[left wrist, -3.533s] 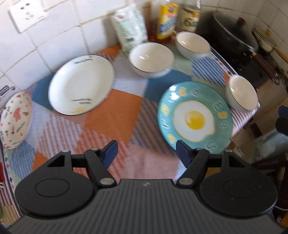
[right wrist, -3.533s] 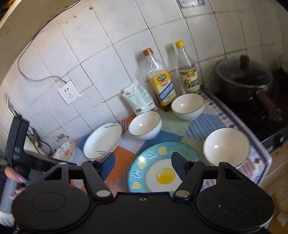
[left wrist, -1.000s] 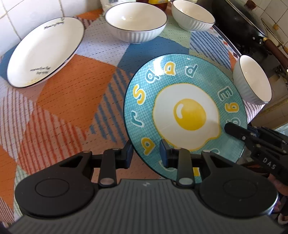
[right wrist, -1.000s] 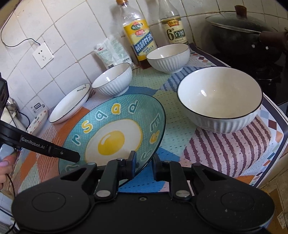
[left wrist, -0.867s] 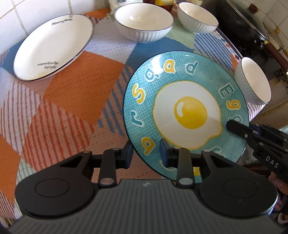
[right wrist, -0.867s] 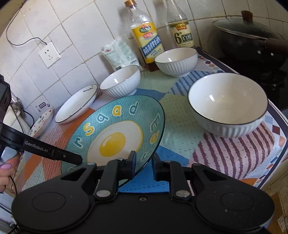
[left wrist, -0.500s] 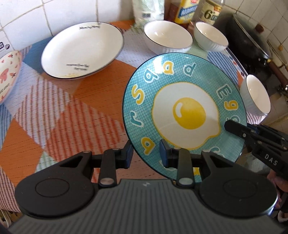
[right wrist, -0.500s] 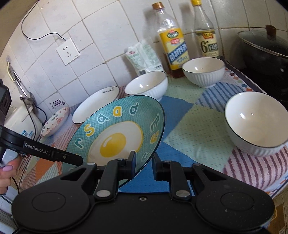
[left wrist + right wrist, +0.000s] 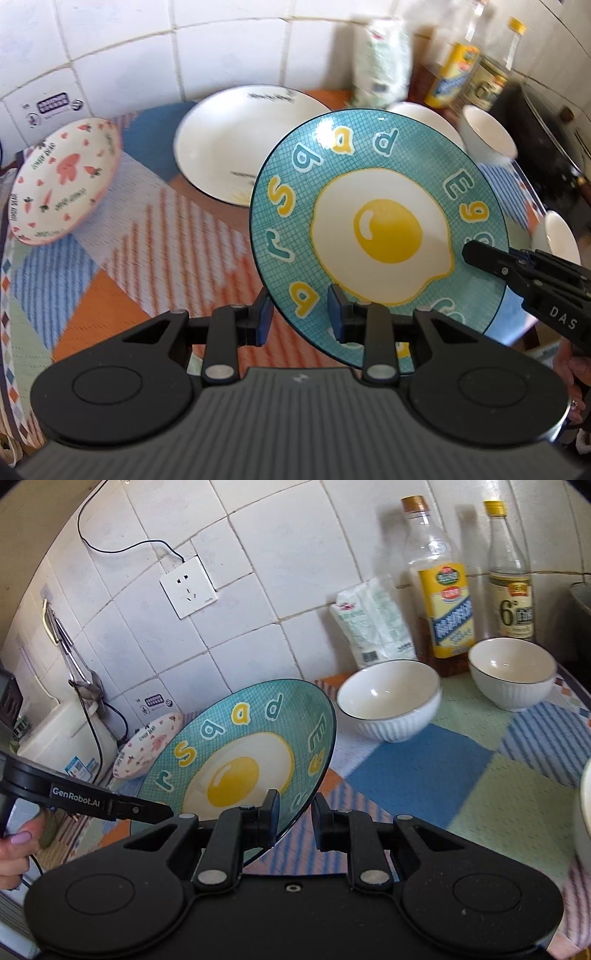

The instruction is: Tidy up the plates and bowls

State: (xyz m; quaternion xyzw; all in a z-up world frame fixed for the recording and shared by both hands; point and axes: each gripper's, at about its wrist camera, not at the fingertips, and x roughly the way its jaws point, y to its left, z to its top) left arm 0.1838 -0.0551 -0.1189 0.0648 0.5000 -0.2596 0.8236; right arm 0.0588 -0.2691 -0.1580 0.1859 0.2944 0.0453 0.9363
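- Left of the egg plate (image 9: 384, 229), at the tabletop's (image 9: 122, 266) far left edge: small pink-patterned dish (image 9: 62, 184), tilted against the tiled wall.
- Just behind-left of the egg plate: white plate (image 9: 225, 147) lying flat on the checked cloth, partly hidden by the egg plate's rim.
- Egg plate itself: teal, fried-egg print, lettered rim; off the tabletop, tilted, gripped from two sides.
- Left tongs (image 9: 300, 318): clenched on the egg plate's near rim, one pad under, one on the top face.
- Right tongs (image 9: 294, 818): clenched on the opposite rim; in the left wrist view they come in from the right edge of the egg plate. A hand (image 9: 16, 843) shows on the left tool's handle in the right wrist view.
- Right of and behind the egg plate: large white ribbed bowl (image 9: 389, 699) on the tabletop, then a smaller white bowl (image 9: 513, 674) further right.
- Behind those bowls, at the wall: white packet (image 9: 373, 627), yellow-label bottle (image 9: 437, 587), white-label bottle (image 9: 509, 572).
- Far right of the egg plate: third white bowl (image 9: 559, 240) at the tabletop edge, mostly cut off in the right wrist view.
- Beyond it: dark pot (image 9: 535, 122) on the stove, blurred.
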